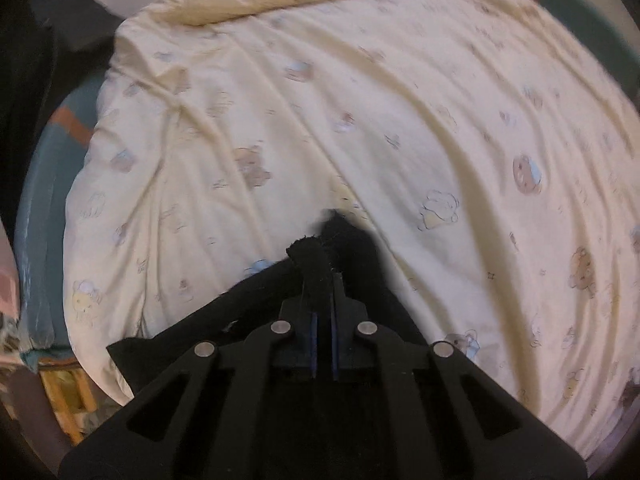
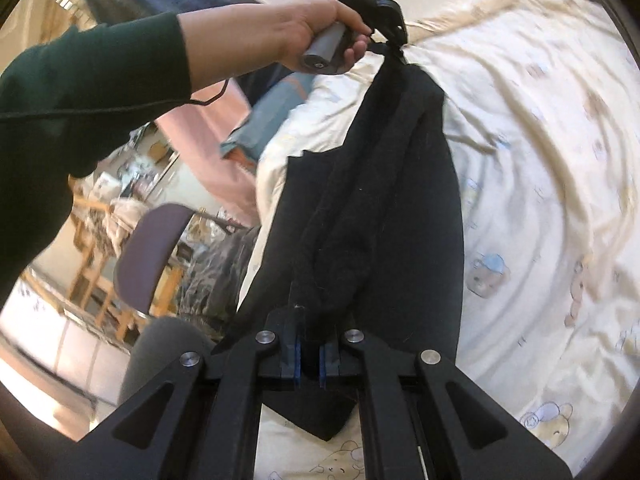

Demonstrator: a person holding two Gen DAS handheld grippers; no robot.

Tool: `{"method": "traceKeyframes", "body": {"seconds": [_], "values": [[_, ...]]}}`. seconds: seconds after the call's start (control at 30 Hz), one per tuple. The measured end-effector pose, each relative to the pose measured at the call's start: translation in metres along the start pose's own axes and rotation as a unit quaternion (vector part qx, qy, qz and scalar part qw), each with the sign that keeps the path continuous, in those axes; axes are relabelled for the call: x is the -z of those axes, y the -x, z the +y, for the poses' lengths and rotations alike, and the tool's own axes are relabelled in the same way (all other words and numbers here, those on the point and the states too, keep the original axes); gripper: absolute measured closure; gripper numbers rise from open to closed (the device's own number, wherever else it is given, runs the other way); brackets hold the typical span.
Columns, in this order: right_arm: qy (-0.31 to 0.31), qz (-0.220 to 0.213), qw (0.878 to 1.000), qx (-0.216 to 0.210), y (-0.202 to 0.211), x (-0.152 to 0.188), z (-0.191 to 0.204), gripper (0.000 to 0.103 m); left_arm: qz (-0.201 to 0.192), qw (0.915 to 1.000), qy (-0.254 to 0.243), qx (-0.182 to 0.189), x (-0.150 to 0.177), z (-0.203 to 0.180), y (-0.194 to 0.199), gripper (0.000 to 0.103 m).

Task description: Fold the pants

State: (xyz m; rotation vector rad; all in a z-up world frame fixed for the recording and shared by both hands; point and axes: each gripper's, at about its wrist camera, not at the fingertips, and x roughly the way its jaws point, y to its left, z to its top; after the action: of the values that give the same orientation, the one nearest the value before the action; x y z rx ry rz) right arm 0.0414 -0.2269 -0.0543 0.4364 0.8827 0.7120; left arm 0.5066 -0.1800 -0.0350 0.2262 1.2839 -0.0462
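Observation:
The black pants (image 2: 400, 184) hang stretched between my two grippers above the bed. In the right wrist view my right gripper (image 2: 316, 316) is shut on a bunched end of the pants close to the camera. Further off, a hand (image 2: 304, 32) in a dark green sleeve holds my left gripper (image 2: 396, 42), which is shut on the other end. In the left wrist view the left gripper (image 1: 323, 280) points steeply down at the bed, and a strip of the black pants (image 1: 348, 240) sticks out past its pinched fingers. The rest of the cloth hangs below it.
A cream quilt (image 1: 400, 120) printed with small cartoon bears covers the bed, wrinkled and rolled up at its far edge. The blue mattress side (image 1: 44, 184) shows at the left. Beside the bed stand a purple chair (image 2: 148, 256), pink cloth (image 2: 216, 128) and cluttered wooden furniture (image 2: 92, 280).

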Motion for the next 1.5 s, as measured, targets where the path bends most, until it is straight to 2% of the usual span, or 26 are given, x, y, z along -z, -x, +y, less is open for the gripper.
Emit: {"method": "traceKeyframes", "body": {"seconds": [0.07,0.2,0.33,0.47,0.7,0.83,0.87,0.9,0.93,0.97,1.0,1.07,1.17,1.27,1.33,1.37,1.5], "values": [[0.019,0.001,1.0,-0.004,-0.003,-0.003,0.013,0.098,-0.009,0.9997,0.018,0.013,0.006,0.024,0.015,0.101],[0.04,0.008,0.999,0.007,-0.008,-0.006,0.03,0.098,-0.022,0.9989,0.039,0.015,0.019,0.065,0.032,0.101],[0.008,0.021,1.0,0.01,-0.018,0.003,0.02,0.098,-0.02,0.9974,0.061,0.033,0.027,0.071,0.026,0.1],[0.006,0.019,0.999,0.025,-0.016,0.008,0.012,0.098,-0.024,0.9987,0.039,0.023,0.022,0.037,0.012,0.1],[-0.002,0.007,1.0,-0.005,-0.008,0.0,0.001,0.098,0.019,0.9992,-0.012,-0.034,0.004,-0.061,-0.04,0.097],[-0.013,0.0,1.0,-0.017,-0.002,0.0,-0.004,0.098,0.063,0.9954,-0.044,-0.057,0.0,-0.114,-0.083,0.096],[-0.014,-0.001,1.0,-0.02,-0.001,0.0,-0.005,0.098,0.075,0.994,-0.048,-0.064,0.001,-0.124,-0.094,0.093],[-0.015,-0.002,1.0,-0.022,-0.001,-0.001,-0.006,0.098,0.09,0.9914,-0.056,-0.076,0.003,-0.135,-0.107,0.077],[-0.018,-0.003,1.0,-0.026,0.0,-0.003,-0.007,0.098,0.097,0.9897,-0.063,-0.084,0.004,-0.141,-0.114,0.066],[-0.02,-0.005,0.999,-0.029,0.001,-0.004,-0.008,0.098,0.102,0.9878,-0.071,-0.094,0.005,-0.147,-0.119,0.048],[-0.022,-0.006,0.999,-0.032,0.002,-0.004,-0.009,0.098,0.104,0.9857,-0.079,-0.107,0.006,-0.152,-0.124,0.042],[-0.025,-0.007,0.999,-0.037,0.002,-0.005,-0.011,0.098,0.103,0.9826,-0.087,-0.128,0.006,-0.159,-0.131,0.04],[-0.025,-0.005,0.999,-0.038,0.002,-0.005,-0.011,0.098,0.122,0.9745,-0.099,-0.16,0.007,-0.158,-0.145,0.04],[-0.025,-0.005,0.999,-0.035,0.002,-0.004,-0.01,0.098,0.125,0.9681,-0.113,-0.185,0.008,-0.154,-0.152,0.041],[-0.023,-0.005,0.999,-0.033,0.002,-0.004,-0.01,0.098,0.123,0.9635,-0.128,-0.2,0.012,-0.153,-0.154,0.068],[-0.021,-0.005,0.999,-0.03,0.001,-0.004,-0.009,0.098,0.124,0.9592,-0.141,-0.212,0.013,-0.15,-0.154,0.092],[-0.009,-0.002,1.0,-0.025,-0.001,-0.004,-0.003,0.098,0.099,0.9626,-0.167,-0.189,0.011,-0.135,-0.131,0.096]]}}
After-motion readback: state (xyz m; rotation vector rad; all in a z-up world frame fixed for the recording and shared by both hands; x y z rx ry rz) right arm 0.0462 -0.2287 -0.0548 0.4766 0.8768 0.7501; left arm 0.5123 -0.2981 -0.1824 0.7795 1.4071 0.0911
